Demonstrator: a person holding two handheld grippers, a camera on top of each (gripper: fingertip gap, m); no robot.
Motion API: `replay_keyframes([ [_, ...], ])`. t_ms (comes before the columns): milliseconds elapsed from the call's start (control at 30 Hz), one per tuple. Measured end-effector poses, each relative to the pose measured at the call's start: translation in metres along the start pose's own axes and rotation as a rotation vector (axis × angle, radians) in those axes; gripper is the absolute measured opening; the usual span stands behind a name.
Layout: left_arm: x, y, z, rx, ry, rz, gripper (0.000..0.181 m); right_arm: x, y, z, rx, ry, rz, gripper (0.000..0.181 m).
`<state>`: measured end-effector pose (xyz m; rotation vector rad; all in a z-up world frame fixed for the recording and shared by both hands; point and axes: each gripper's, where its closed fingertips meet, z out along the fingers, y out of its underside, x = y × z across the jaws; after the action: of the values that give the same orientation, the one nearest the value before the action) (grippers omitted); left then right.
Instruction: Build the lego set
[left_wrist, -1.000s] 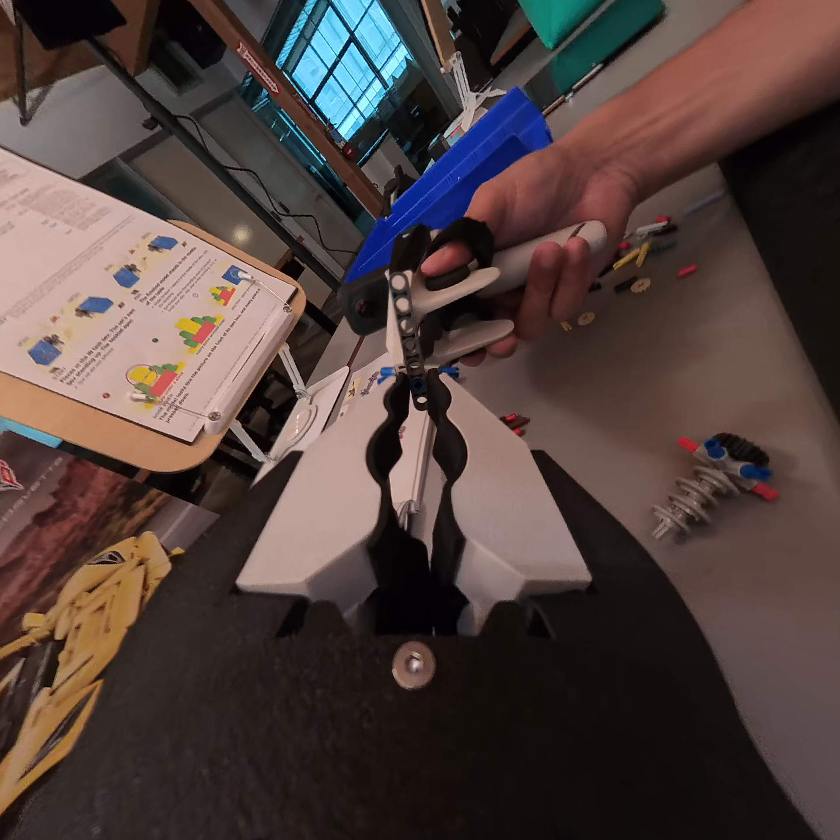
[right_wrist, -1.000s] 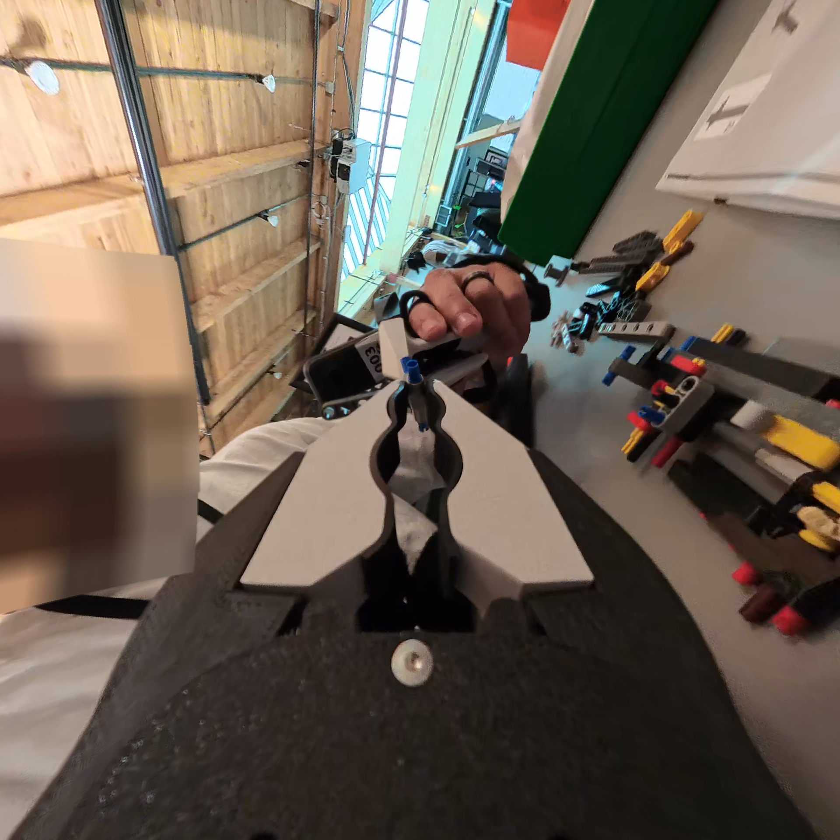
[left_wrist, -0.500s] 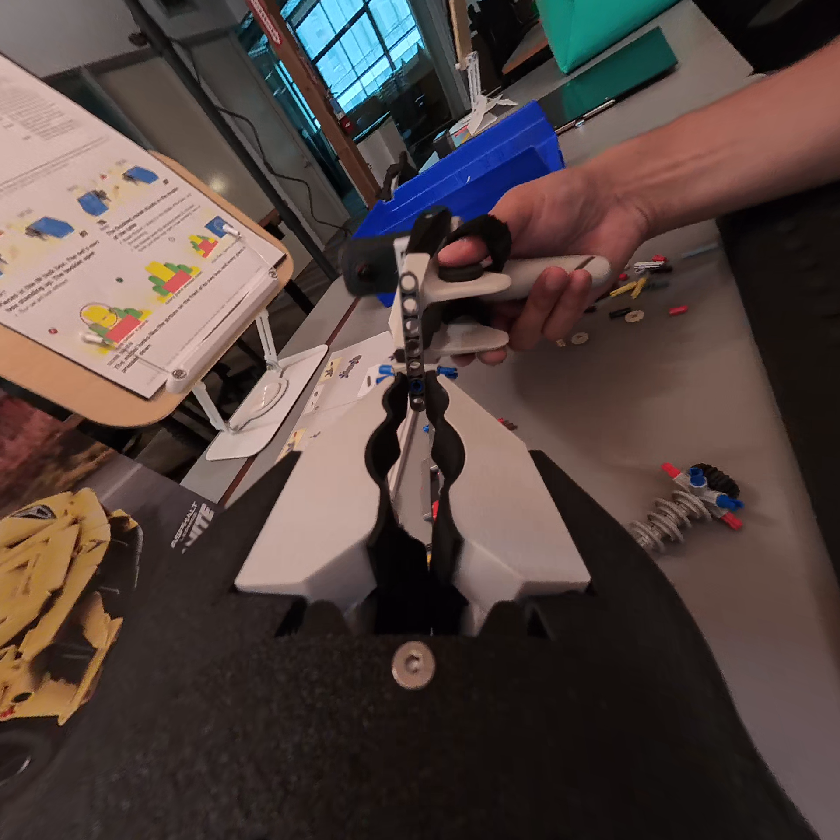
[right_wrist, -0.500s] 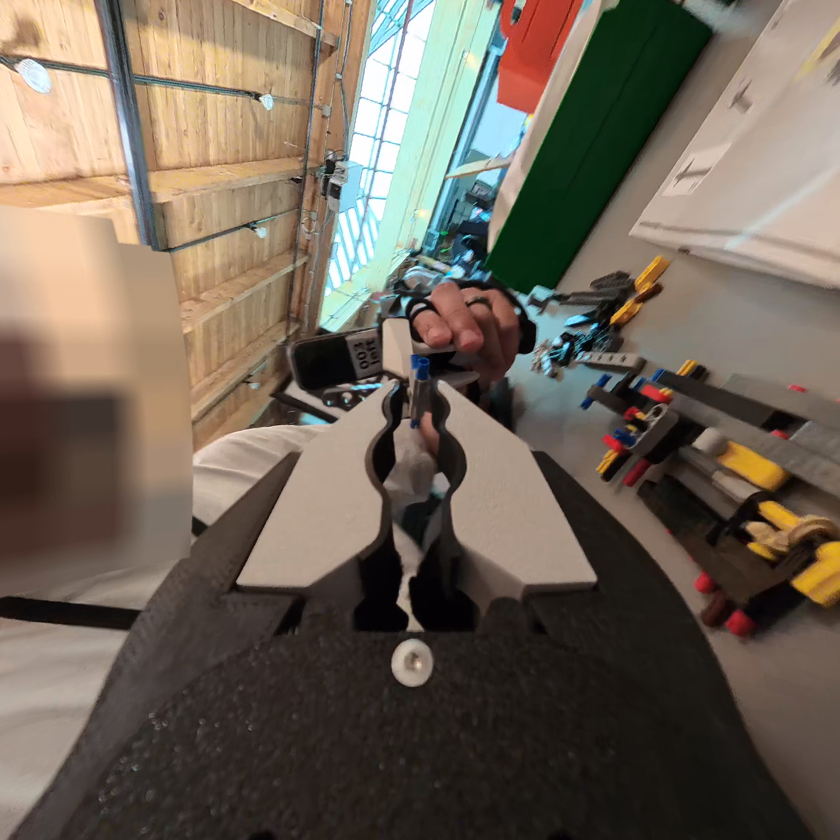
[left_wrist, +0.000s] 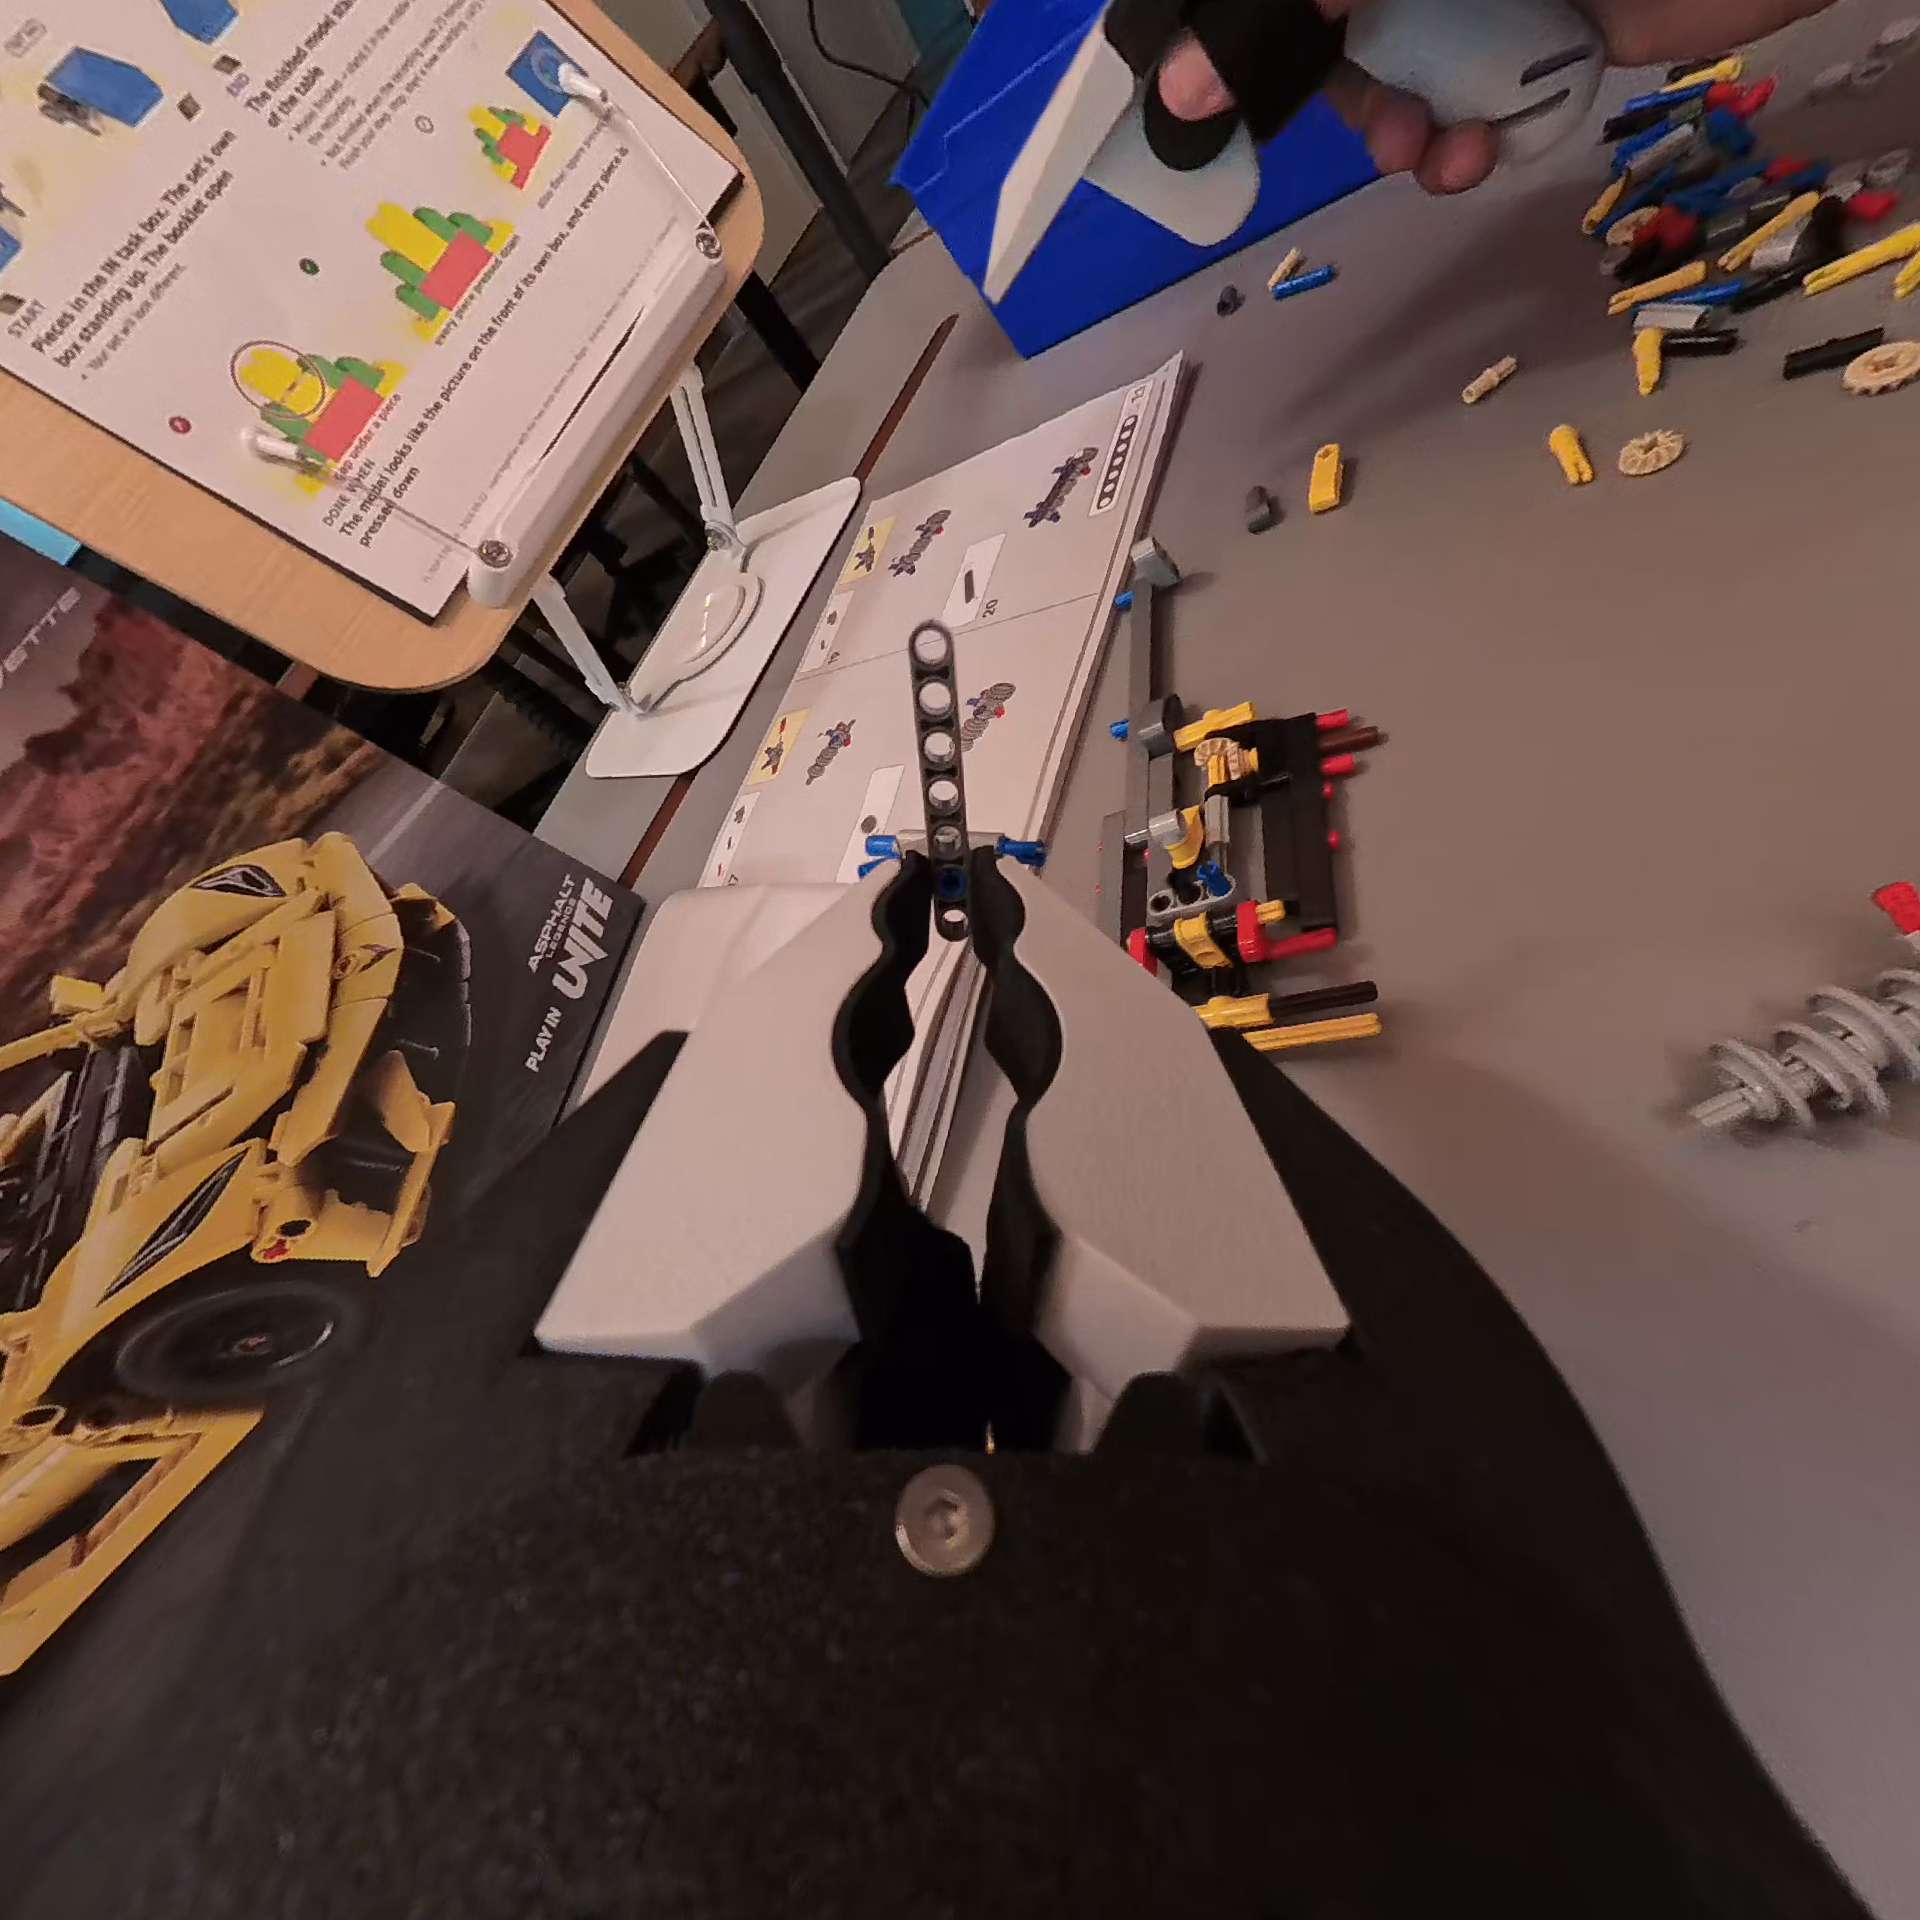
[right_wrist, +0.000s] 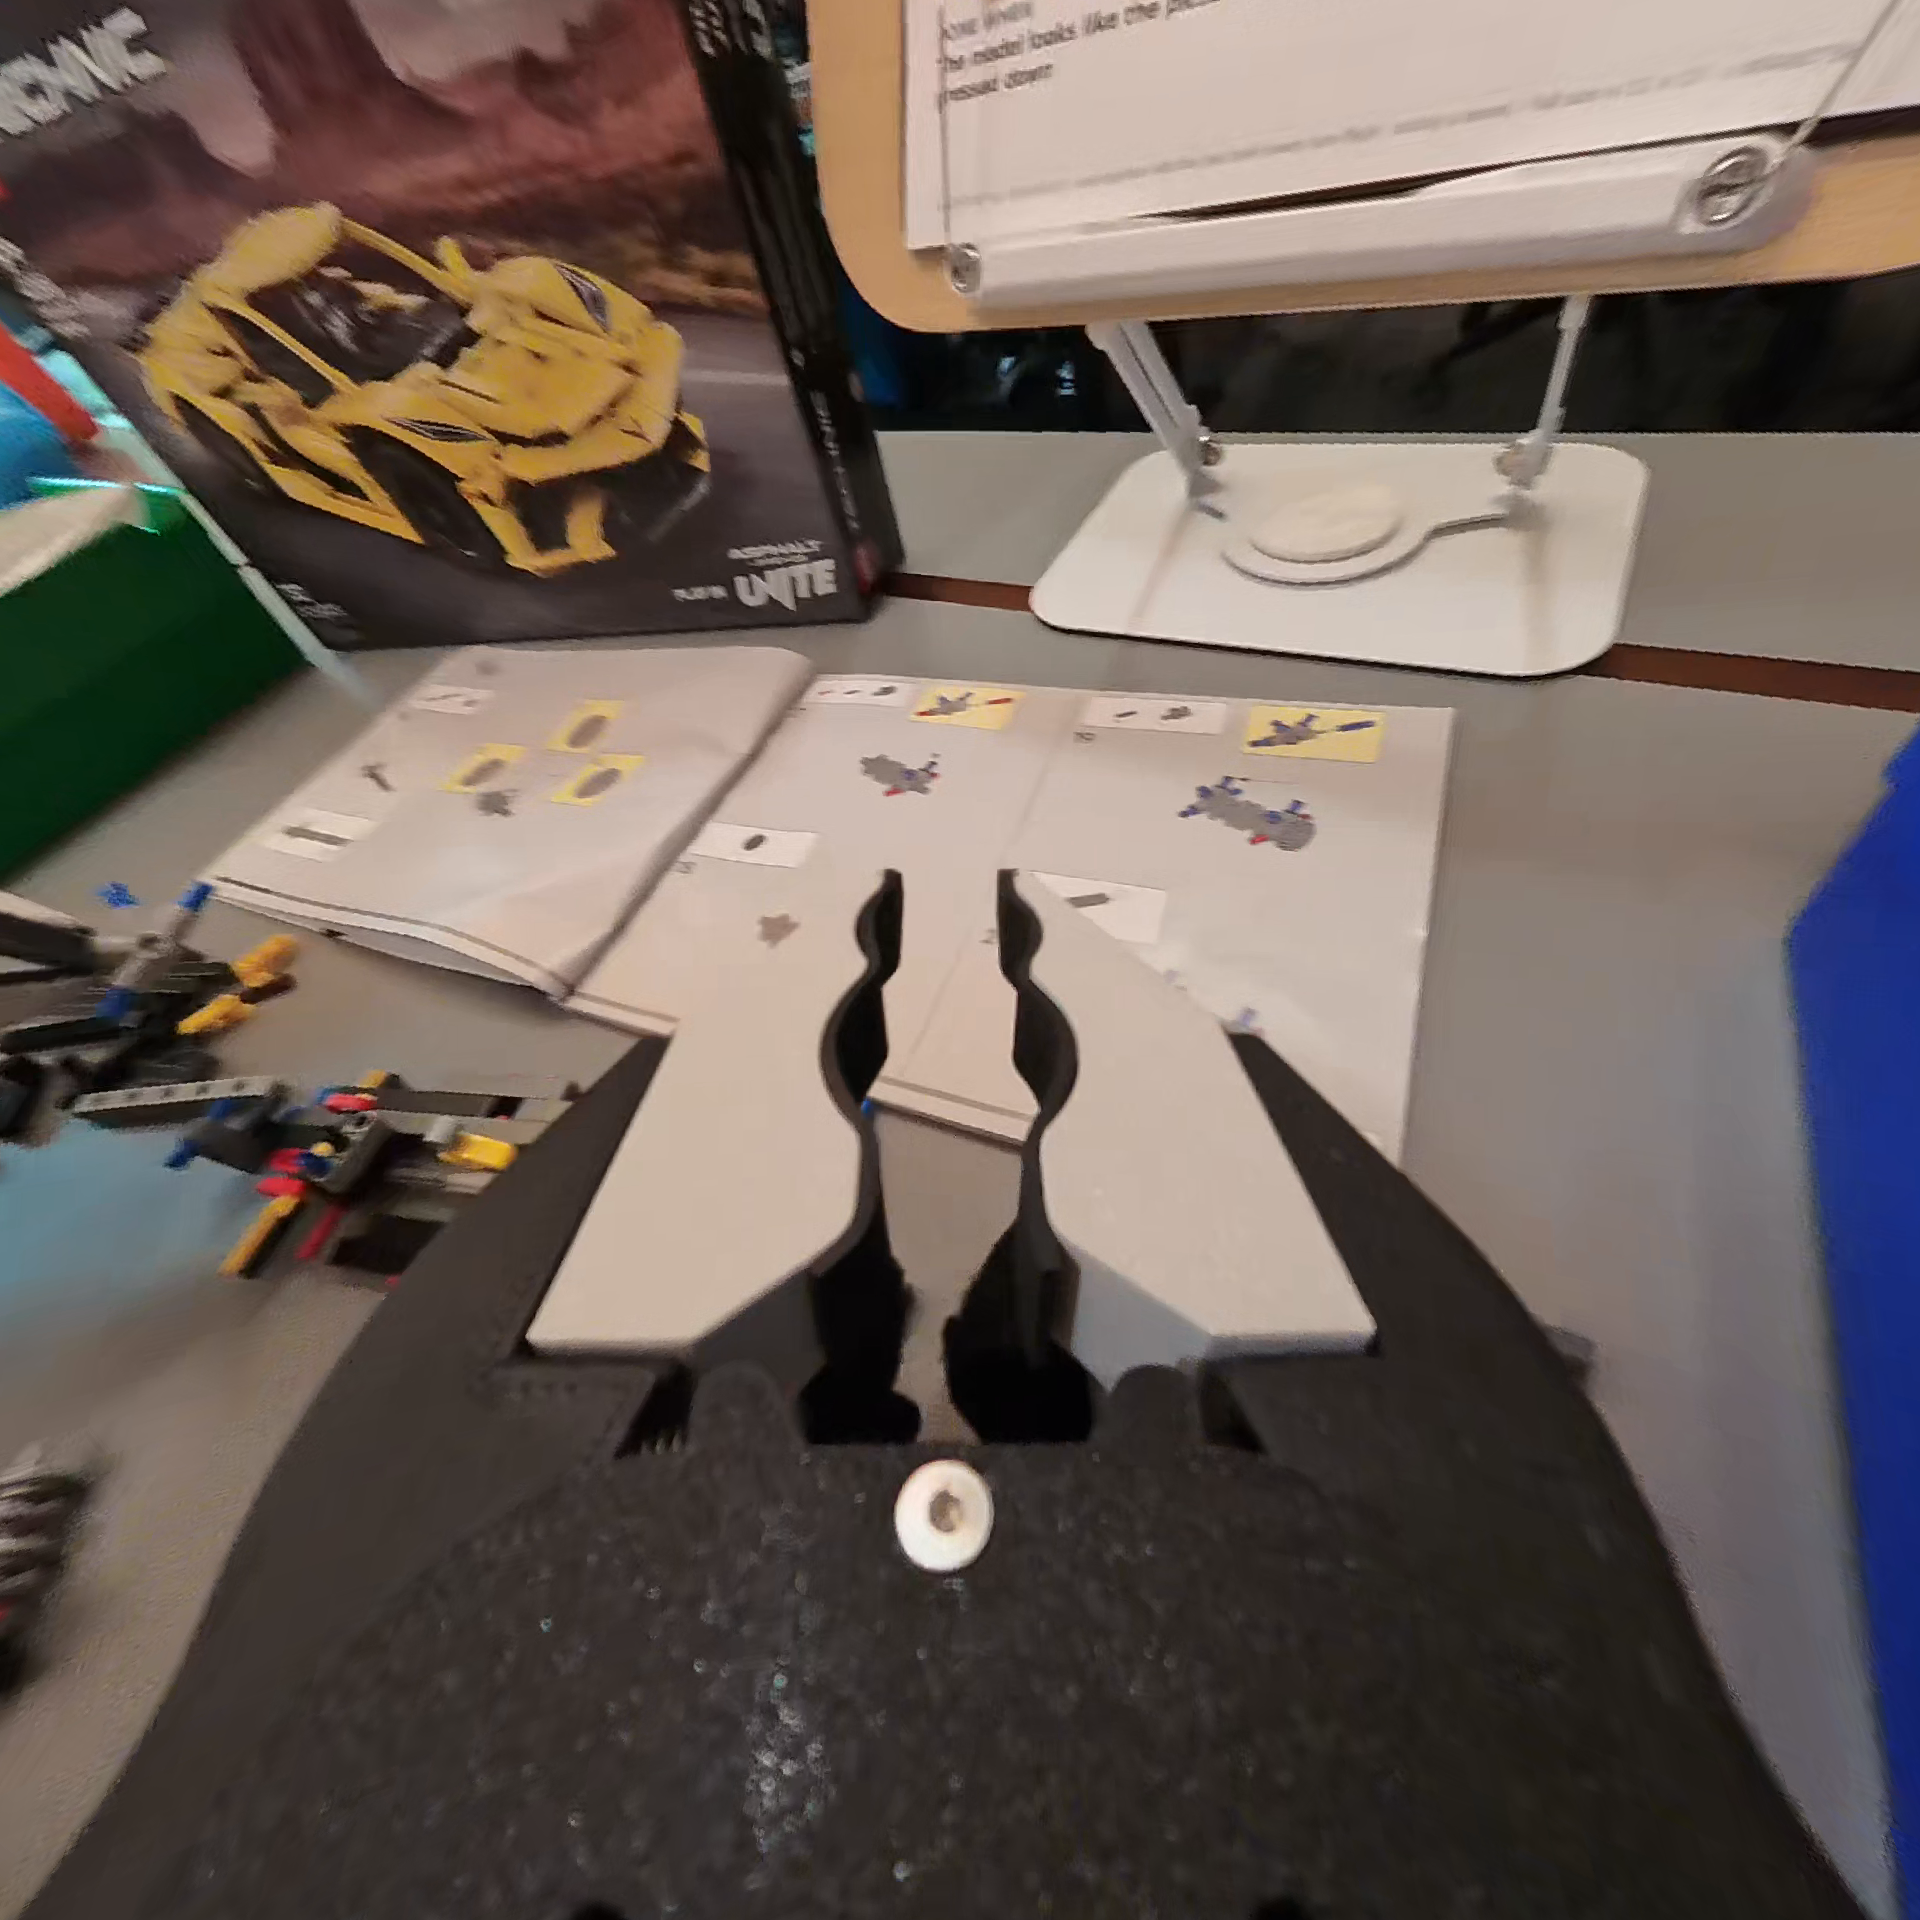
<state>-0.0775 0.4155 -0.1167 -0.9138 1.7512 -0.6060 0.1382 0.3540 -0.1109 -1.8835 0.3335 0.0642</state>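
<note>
Right gripper (right_wrist: 943, 894) had let go, drawn back, jaws parted and empty over instruction booklet (right_wrist: 1226, 831); left gripper (left_wrist: 948, 902) clenched black beam (left_wrist: 940, 769) with blue pin (left_wrist: 948, 883); pin seemingly seated.

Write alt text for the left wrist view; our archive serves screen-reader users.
The left gripper is shut on a dark holed lego beam with blue pins, above an open instruction booklet on a grey table. A half-built assembly lies to the right.
</note>
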Motion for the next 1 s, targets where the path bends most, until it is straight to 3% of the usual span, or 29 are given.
replay_keyframes([
  [233,-0.007,0.008,0.0,-0.011,0.028,-0.105,0.006,0.032,0.021,0.0,-0.149,0.19,-0.115,0.02],
  [533,-0.015,0.02,0.0,-0.01,0.093,-0.278,0.006,-0.01,0.054,0.02,-0.314,-0.007,-0.16,0.021],
  [667,-0.021,0.027,0.0,-0.018,0.081,-0.294,0.006,0.016,0.064,0.017,-0.383,0.132,-0.19,0.023],
  [1000,-0.02,0.037,0.006,-0.03,0.103,-0.338,0.006,0.048,0.063,0.006,-0.395,0.211,-0.132,0.025],
])
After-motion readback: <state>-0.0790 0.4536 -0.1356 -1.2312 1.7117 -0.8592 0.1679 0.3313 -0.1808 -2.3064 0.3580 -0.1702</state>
